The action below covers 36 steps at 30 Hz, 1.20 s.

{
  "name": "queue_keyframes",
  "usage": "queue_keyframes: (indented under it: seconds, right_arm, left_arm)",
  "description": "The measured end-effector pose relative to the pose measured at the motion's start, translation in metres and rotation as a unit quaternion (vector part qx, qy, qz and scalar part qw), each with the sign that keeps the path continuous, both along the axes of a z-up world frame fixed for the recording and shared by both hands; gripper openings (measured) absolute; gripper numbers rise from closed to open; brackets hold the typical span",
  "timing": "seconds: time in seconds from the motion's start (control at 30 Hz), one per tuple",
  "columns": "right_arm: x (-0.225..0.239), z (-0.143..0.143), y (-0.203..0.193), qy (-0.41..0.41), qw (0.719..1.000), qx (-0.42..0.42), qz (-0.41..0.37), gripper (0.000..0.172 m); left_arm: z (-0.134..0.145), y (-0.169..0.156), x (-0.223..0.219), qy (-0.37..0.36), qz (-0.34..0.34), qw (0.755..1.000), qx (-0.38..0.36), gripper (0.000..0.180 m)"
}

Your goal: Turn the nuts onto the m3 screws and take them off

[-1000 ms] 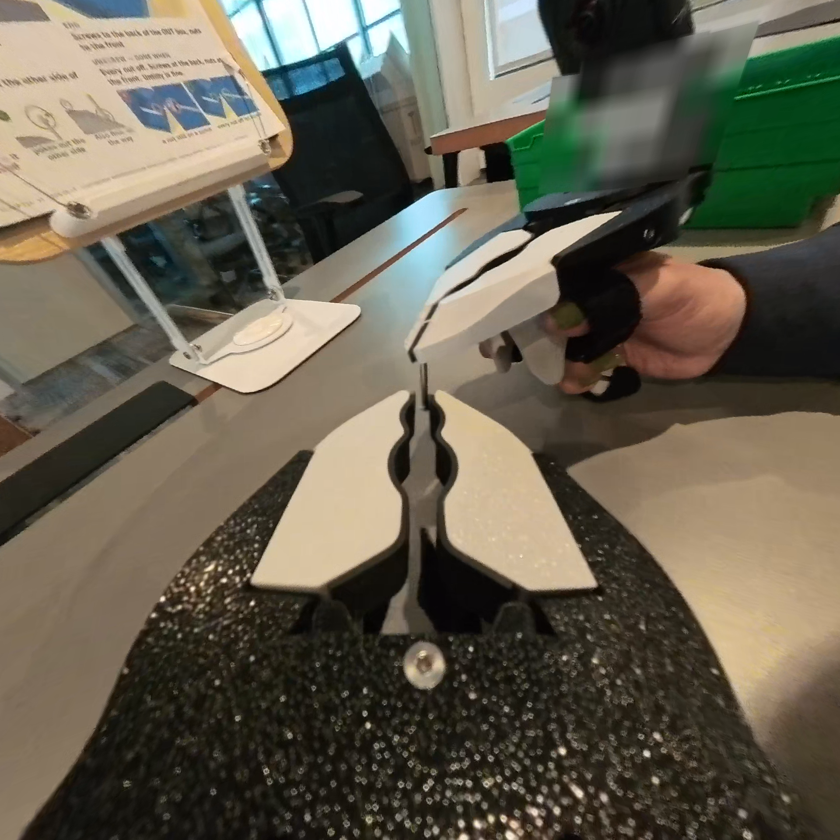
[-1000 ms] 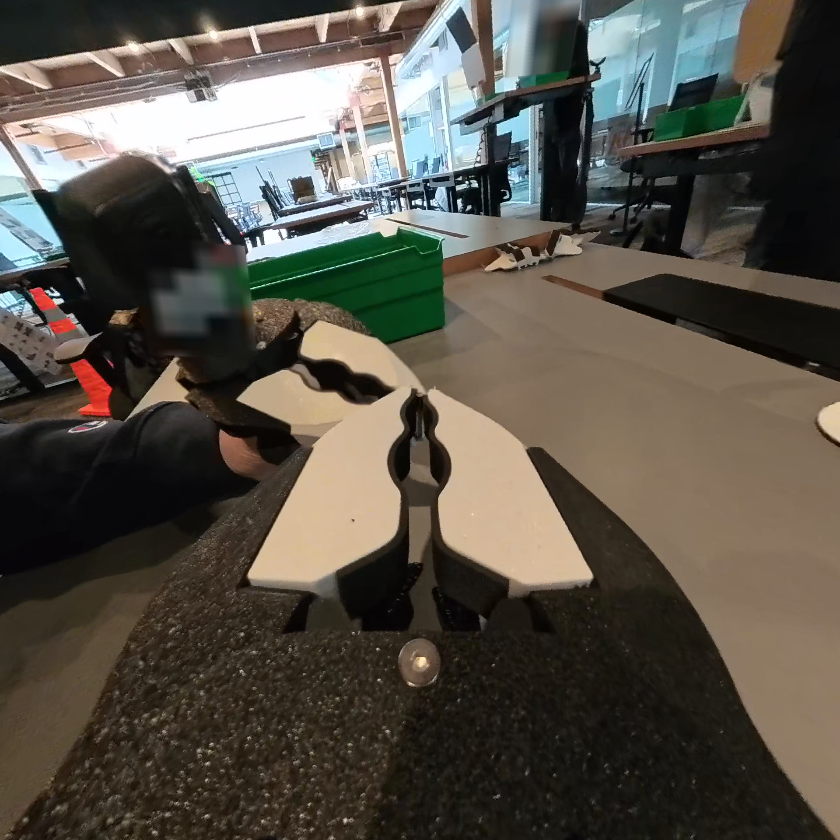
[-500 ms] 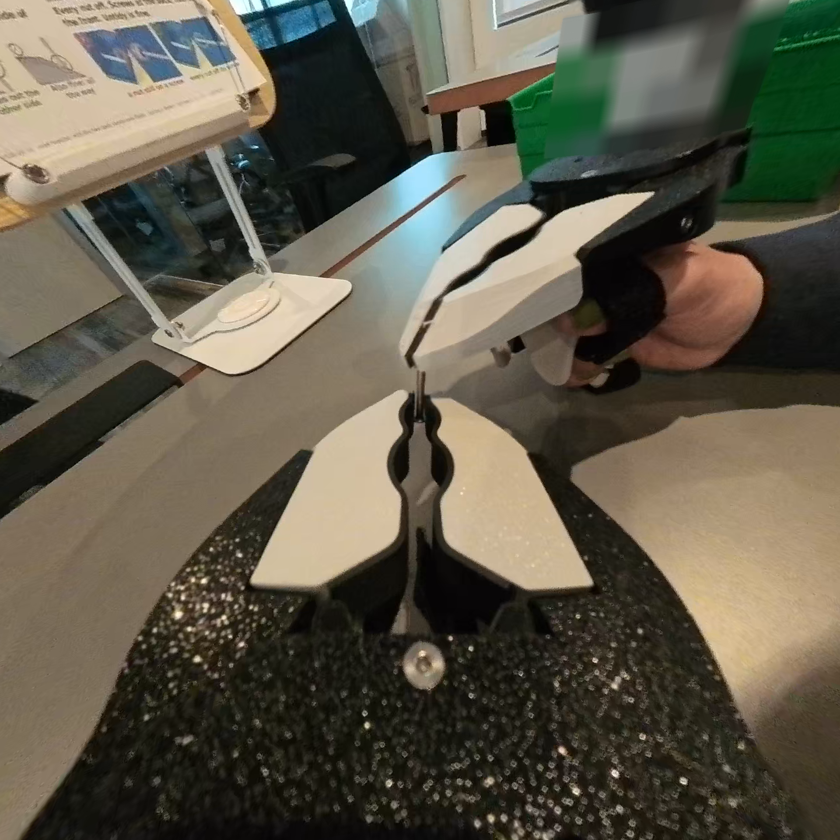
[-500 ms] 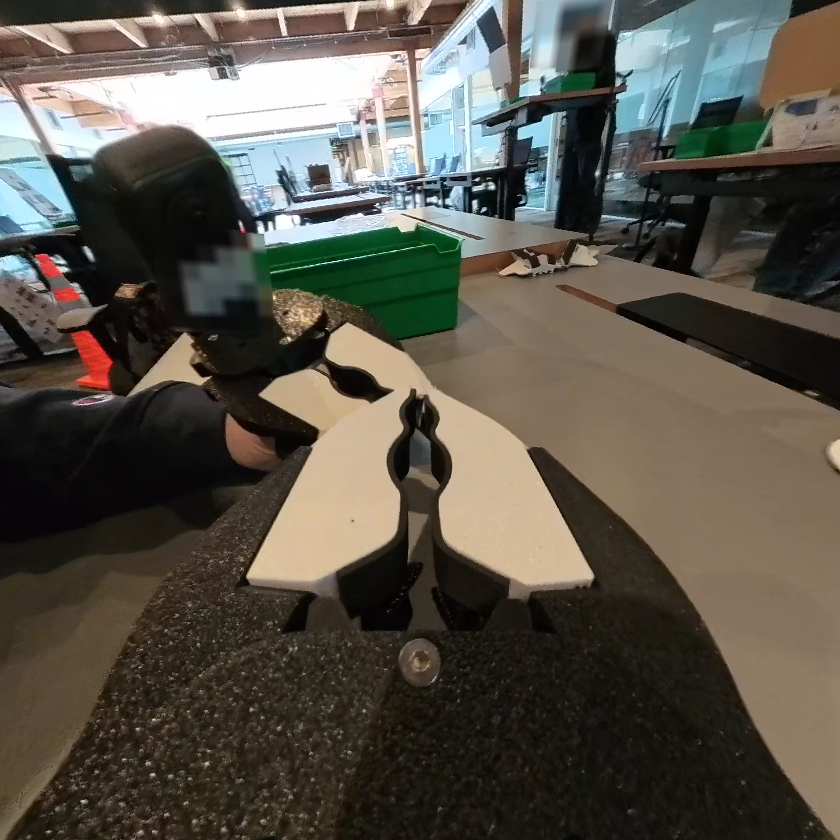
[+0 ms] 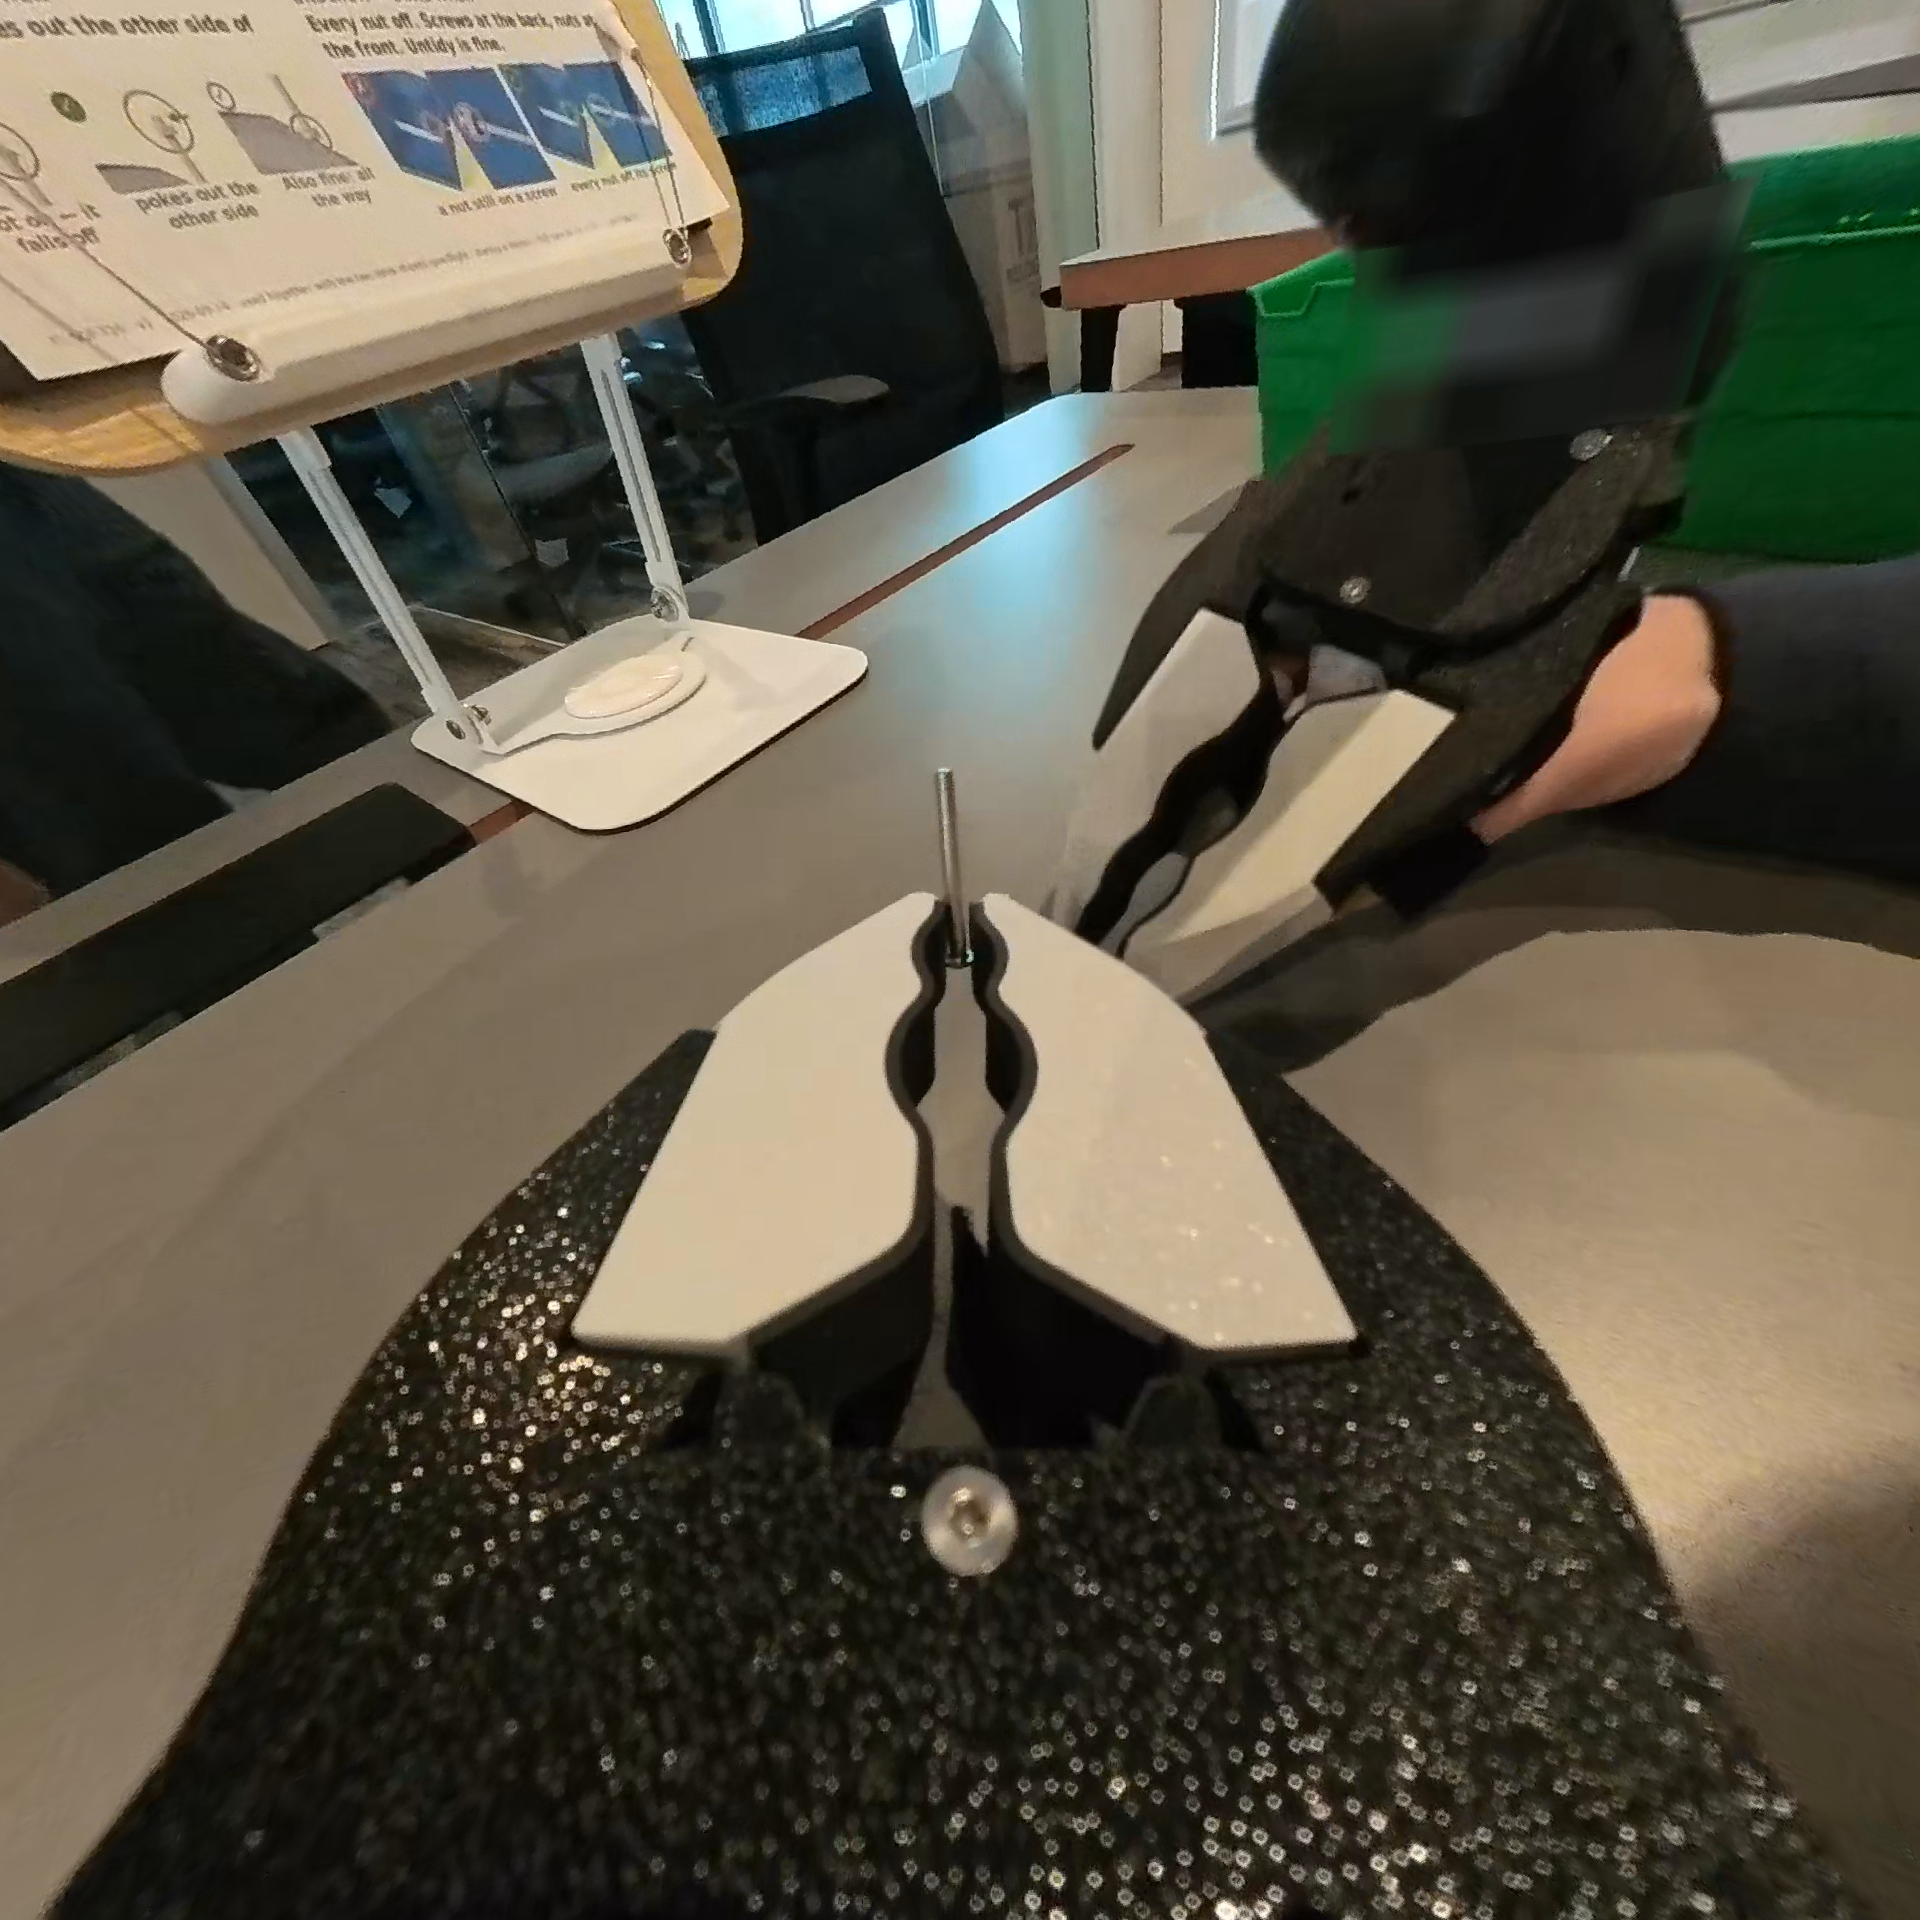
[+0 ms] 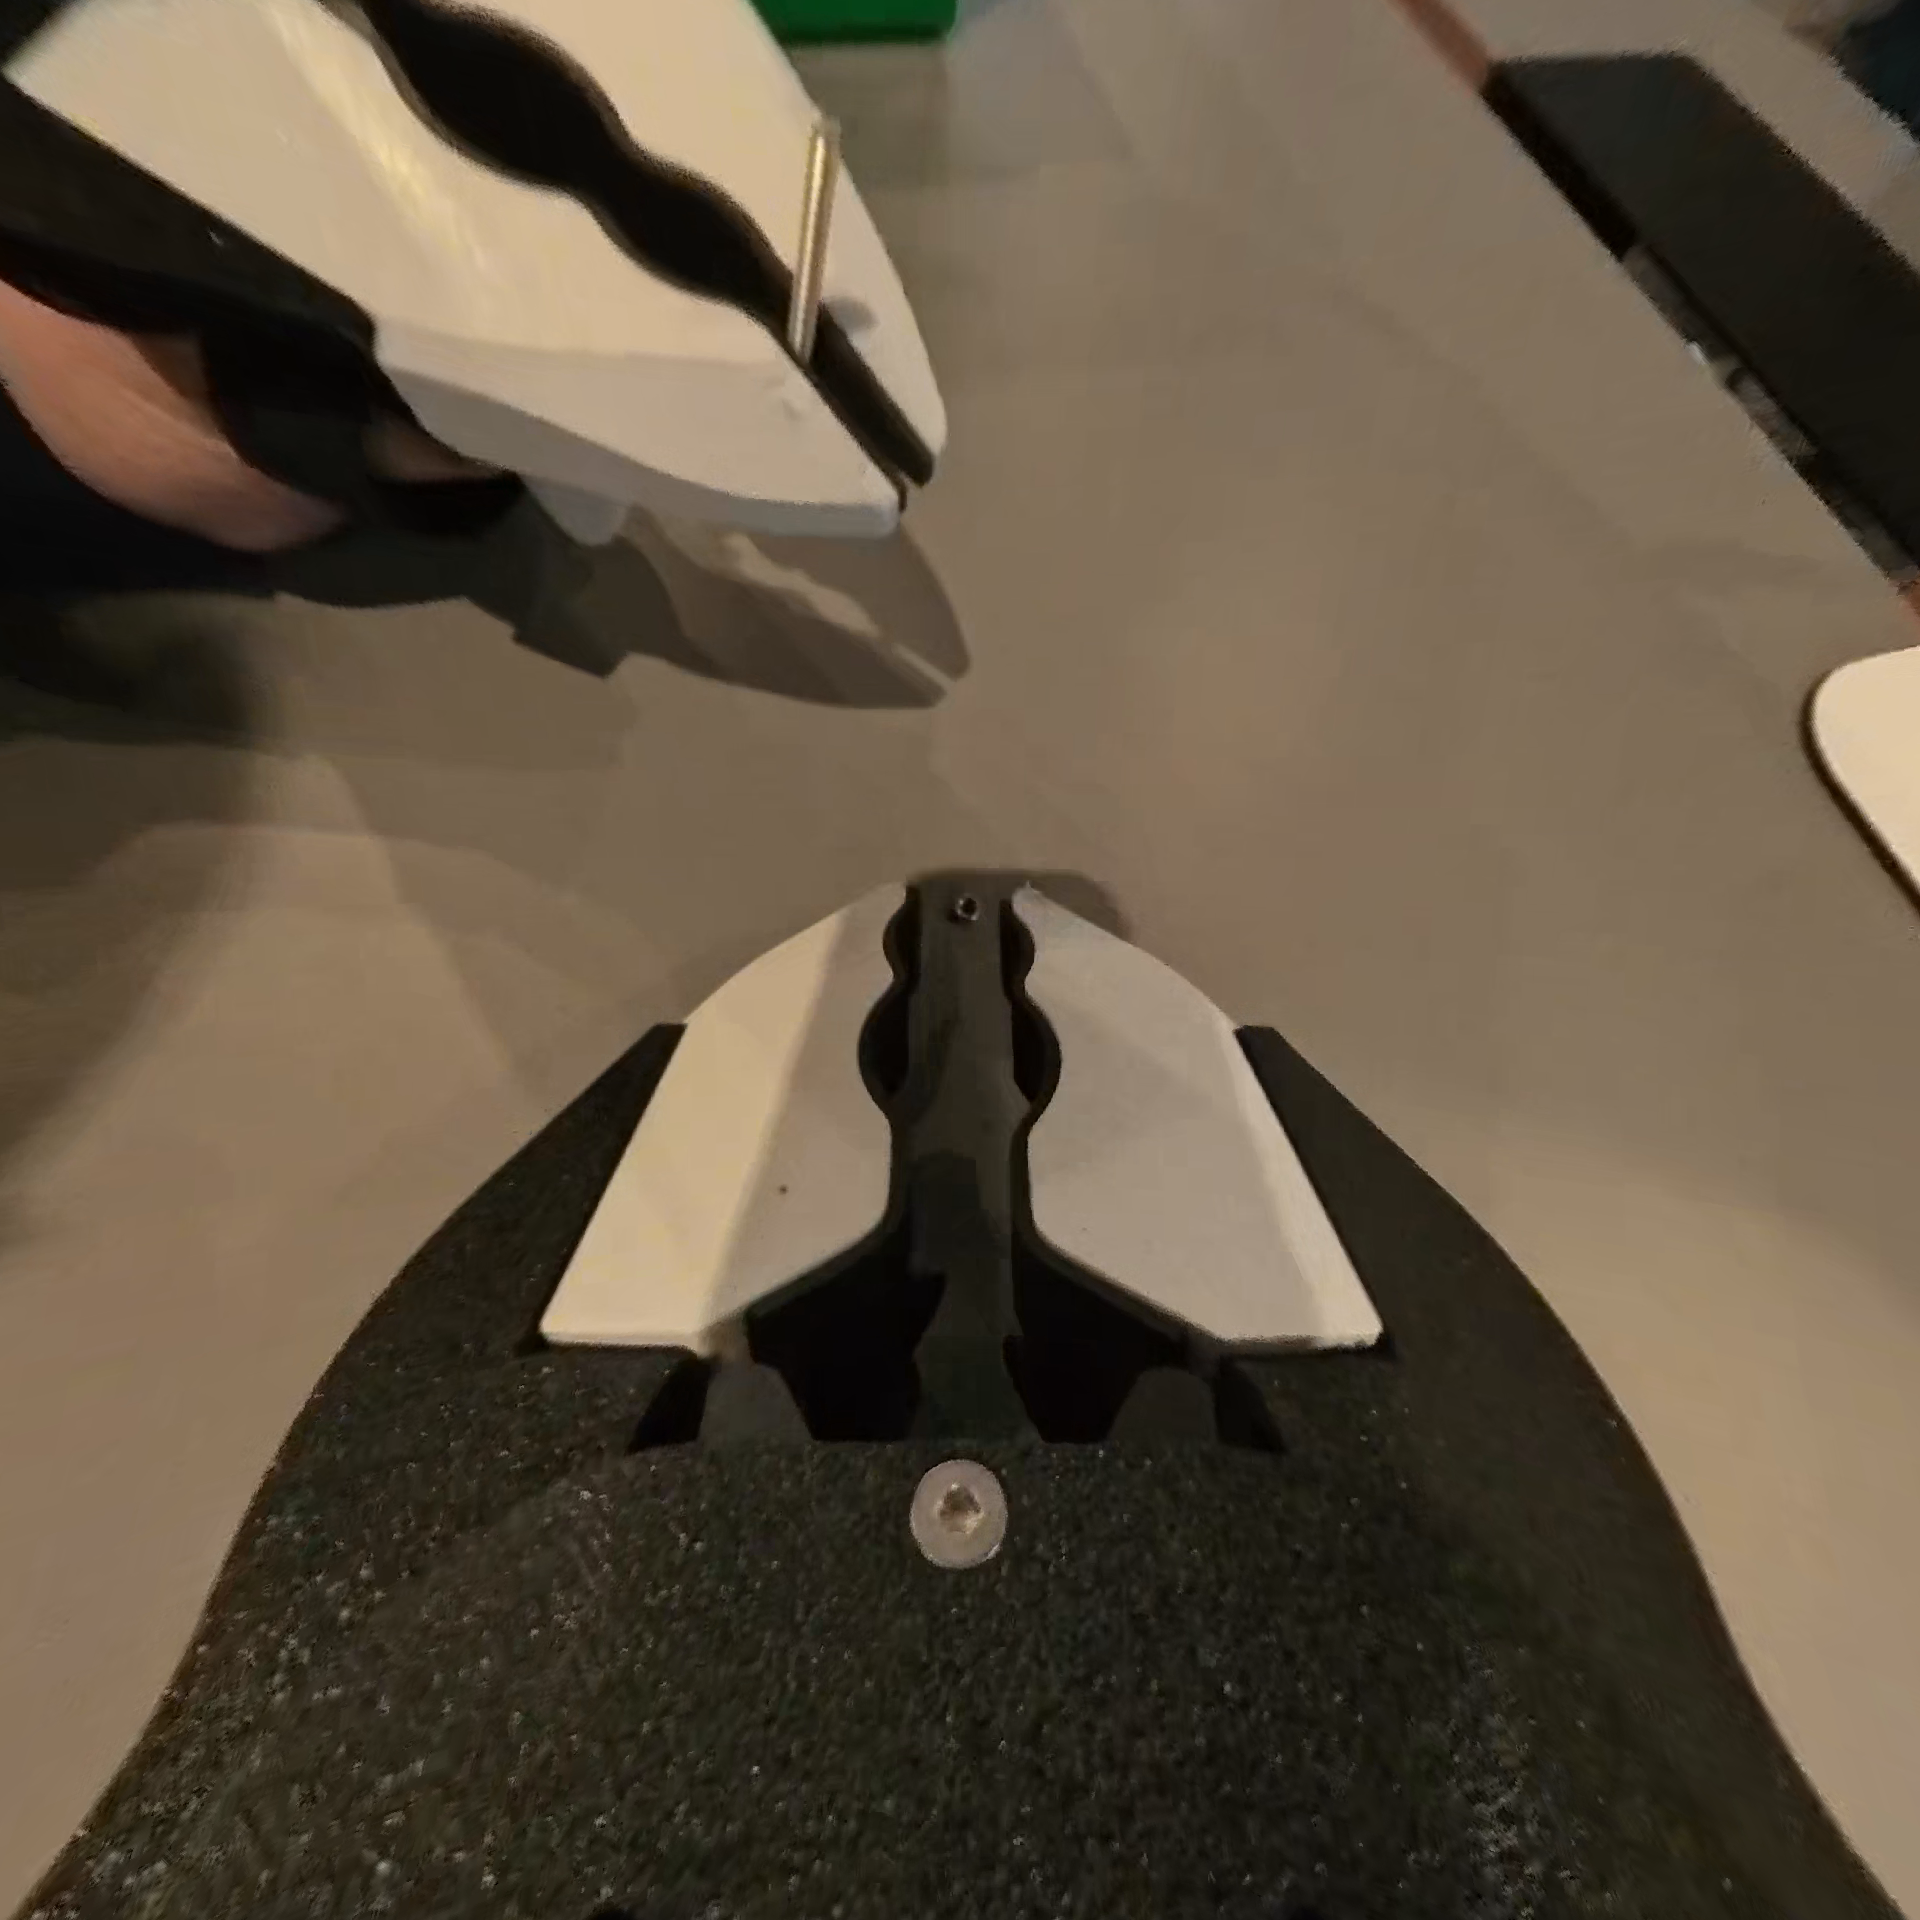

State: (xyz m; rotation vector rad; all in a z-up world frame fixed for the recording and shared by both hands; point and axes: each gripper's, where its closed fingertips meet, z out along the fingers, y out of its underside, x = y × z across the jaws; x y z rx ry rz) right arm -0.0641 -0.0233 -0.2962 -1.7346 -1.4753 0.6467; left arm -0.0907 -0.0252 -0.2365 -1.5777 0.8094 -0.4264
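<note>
The left gripper [image 5: 954, 914] is closed on one screw [image 5: 943, 852], clamped near its lower end, with the shaft standing upright above the fingertips. The right gripper [image 6: 961, 894] has its jaws parted and tilts down at the table [image 6: 1351, 520]. One small nut [image 6: 967, 910] lies between its fingertips, close to the tips; neither pad presses on it, so it is not gripped. Whether it rests on the table or on the gripper cannot be told.

Judged step: the nut is off the screw, so the removal half of one cycle appears complete. The screw is forward and to the left of the right gripper, well apart from the nut.

The next move probably calls for a new grip on the nut, or for putting the screw down; either needs fine alignment, since both parts are very small.

Count: one screw, one nut, two grippers. A document stand [image 5: 644, 717] sits forward-left of the left gripper.
</note>
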Motion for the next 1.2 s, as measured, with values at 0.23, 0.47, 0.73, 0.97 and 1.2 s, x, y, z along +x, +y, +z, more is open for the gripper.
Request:
queue_keyframes:
  seconds: [0.23, 0.47, 0.73, 0.97, 1.2]
  right_arm:
    - [-0.002, -0.012, 0.002, -0.043, 0.999, -0.003, -0.016, 0.016]
    - [-0.004, -0.014, 0.002, -0.046, 0.999, -0.01, -0.022, 0.014]
    - [-0.006, -0.014, 0.001, -0.046, 0.998, -0.015, -0.034, 0.011]
    - [-0.007, -0.015, 0.0, -0.048, 0.998, -0.018, -0.035, 0.0]
    - [-0.007, -0.014, 0.0, -0.048, 0.998, -0.017, -0.035, 0.0]
  left_arm:
    - [-0.002, 0.0, 0.002, 0.007, -0.005, 1.0, -0.002, 0.003]
    - [-0.001, -0.001, 0.002, 0.006, -0.007, 1.0, -0.002, 0.003]
    - [-0.003, -0.001, 0.004, 0.014, -0.009, 1.0, -0.002, 0.004]
    - [-0.004, -0.002, 0.005, 0.018, -0.011, 1.0, -0.004, 0.004]
    - [-0.005, -0.002, 0.005, 0.021, -0.013, 1.0, -0.004, 0.004]
